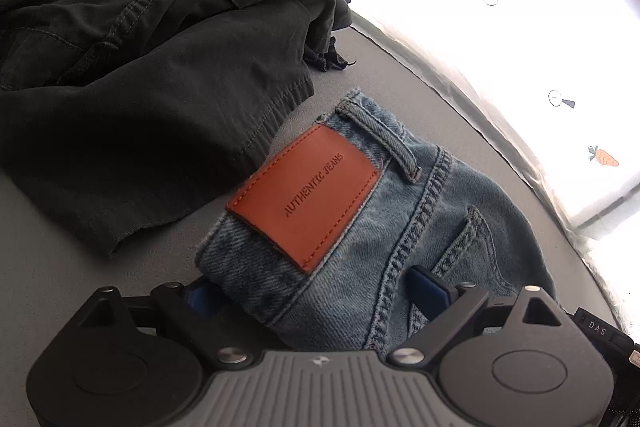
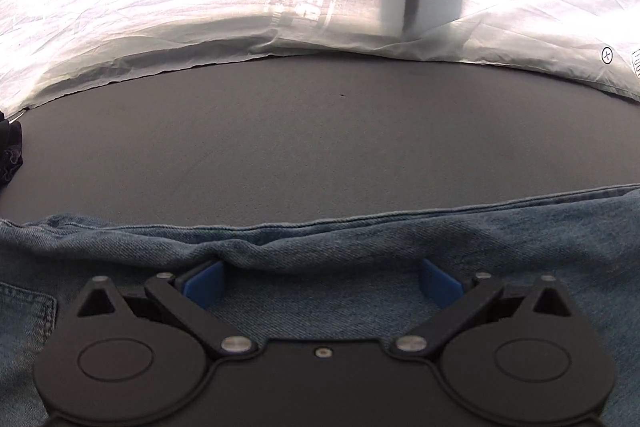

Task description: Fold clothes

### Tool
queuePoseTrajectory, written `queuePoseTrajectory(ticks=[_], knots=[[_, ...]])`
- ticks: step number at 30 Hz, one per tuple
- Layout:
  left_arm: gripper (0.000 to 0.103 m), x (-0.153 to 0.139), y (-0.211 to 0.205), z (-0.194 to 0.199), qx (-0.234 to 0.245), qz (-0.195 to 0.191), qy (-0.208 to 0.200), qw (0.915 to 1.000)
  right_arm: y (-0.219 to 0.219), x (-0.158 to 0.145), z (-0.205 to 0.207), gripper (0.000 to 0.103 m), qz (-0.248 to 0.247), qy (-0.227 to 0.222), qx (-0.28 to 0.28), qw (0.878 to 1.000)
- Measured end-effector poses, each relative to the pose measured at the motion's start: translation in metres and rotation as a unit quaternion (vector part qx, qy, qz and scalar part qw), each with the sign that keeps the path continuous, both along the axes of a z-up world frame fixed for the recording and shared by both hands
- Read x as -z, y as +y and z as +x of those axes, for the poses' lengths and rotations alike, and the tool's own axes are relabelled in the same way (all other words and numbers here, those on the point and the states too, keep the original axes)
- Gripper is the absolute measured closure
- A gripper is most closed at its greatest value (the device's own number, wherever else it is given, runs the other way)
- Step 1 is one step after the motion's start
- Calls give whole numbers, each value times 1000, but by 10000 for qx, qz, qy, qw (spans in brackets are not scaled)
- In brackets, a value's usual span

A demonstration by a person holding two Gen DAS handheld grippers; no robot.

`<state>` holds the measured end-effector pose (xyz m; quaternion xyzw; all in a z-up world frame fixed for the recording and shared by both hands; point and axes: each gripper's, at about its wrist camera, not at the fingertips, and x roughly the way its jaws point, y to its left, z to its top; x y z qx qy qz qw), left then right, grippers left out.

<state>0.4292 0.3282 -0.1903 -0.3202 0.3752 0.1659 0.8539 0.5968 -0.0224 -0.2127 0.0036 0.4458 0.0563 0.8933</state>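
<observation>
Left wrist: jeans (image 1: 400, 227) patch (image 1: 306, 197) reads "AUTHENTIC JEANS"; both grippers' fingers (image 1: 428, 291) spread apart.

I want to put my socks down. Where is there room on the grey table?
Bare grey table lies between the jeans and the white carrot-print cloth. It is crowded where the dark clothes lie beside the jeans' waistband.

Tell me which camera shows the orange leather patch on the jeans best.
The left wrist view. The orange leather patch lies in plain sight near the middle, on the waistband of the jeans, with its stamped lettering readable. The right wrist view shows only plain denim of the jeans along the bottom, and no patch.
</observation>
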Motion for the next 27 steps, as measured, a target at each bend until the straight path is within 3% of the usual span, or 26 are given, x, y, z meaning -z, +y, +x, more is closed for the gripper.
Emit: queuePoseTrajectory(ticks=[6, 9, 12, 15, 19, 23, 27], knots=[[7, 1, 0, 2, -52, 69, -66, 9999, 4, -3, 32, 0, -194, -45, 251, 9995], [6, 1, -1, 4, -99, 76, -44, 9999, 11, 0, 45, 0, -607, 28, 142, 9981], [6, 0, -2, 5, -154, 34, -6, 9999, 5, -9, 35, 0, -481, -144, 175, 9986], [6, -1, -2, 2, -235, -80, 26, 9997, -8, -20, 7, 0, -475, -444, 106, 9978], [6, -2, -6, -5, -200, -313, 39, 9993, -42, -21, -35, 0, -190, -483, 365, 9980], [6, -1, -22, -9, 196, -254, -29, 9995, -69, -12, -75, 0, -195, -397, 550, 9975], [0, 4, -33, -11, 262, -139, -239, 9993, -93, -1, -116, 0, 15, -305, 823, 9961]])
